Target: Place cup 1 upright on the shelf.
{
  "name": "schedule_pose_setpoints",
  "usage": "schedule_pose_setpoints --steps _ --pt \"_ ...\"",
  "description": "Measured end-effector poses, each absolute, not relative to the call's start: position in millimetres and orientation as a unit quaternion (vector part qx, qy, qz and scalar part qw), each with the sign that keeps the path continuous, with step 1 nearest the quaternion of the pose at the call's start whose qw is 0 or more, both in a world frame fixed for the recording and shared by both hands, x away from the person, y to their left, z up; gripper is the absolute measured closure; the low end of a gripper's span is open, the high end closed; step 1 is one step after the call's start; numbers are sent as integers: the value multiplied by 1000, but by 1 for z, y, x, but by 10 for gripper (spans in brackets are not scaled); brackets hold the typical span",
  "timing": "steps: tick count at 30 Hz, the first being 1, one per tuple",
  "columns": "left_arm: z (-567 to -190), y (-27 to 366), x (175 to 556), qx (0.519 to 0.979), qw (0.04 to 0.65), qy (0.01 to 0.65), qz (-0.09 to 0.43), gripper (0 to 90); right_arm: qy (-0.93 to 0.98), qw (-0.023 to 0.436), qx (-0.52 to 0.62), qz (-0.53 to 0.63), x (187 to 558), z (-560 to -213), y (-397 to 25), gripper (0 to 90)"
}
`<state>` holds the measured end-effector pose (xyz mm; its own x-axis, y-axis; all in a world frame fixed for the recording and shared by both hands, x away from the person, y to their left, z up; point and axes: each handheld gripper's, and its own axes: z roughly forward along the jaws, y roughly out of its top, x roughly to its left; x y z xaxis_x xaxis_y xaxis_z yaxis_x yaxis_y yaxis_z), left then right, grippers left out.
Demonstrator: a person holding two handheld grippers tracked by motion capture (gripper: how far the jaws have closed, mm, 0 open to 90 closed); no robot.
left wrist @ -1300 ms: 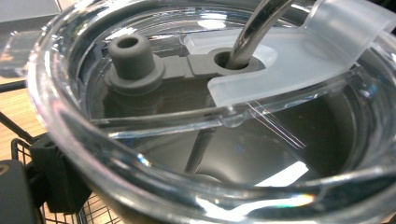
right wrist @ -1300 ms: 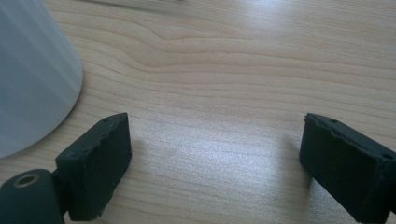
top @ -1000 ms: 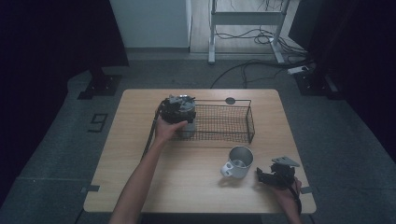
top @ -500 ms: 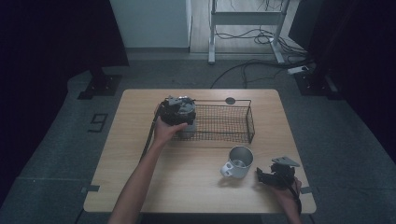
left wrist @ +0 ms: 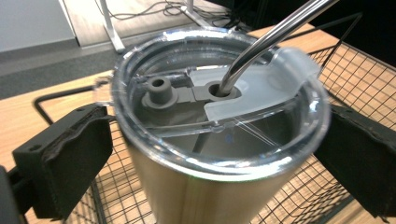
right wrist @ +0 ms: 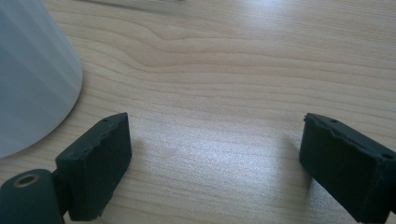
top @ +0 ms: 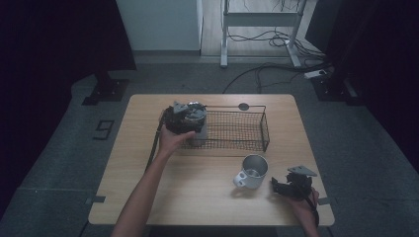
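At the left of centre in the high view, the left gripper [top: 187, 118] sits at the left end of the wire basket [top: 247, 129]. In the left gripper view its fingers [left wrist: 63, 161] stand on either side of a steel tumbler [left wrist: 205, 186] with a clear lid [left wrist: 219, 119] and a metal straw [left wrist: 261, 42]. Whether they press it or have just let go, I cannot tell. The tumbler stands inside the basket, so that placement looks done or nearly so. Lower right on the tabletop [top: 197, 197], a metal mug [top: 252, 171] stands outside the basket. Beside it the right gripper [top: 291, 186] rests low, fingers [right wrist: 95, 156] wide apart on nothing. Packing the mug likely remains.
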<state>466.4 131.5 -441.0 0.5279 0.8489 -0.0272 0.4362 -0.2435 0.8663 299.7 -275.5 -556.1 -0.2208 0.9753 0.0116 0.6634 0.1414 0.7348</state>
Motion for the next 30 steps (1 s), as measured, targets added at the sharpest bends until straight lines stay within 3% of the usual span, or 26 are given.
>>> schedule_pose_setpoints --steps 25,30 --pt "-433 159 405 739 488 407 225 13 708 249 582 312 301 -556 -275 93" --pt "-435 162 392 746 471 415 224 20 706 249 584 313 301 -556 -275 95"
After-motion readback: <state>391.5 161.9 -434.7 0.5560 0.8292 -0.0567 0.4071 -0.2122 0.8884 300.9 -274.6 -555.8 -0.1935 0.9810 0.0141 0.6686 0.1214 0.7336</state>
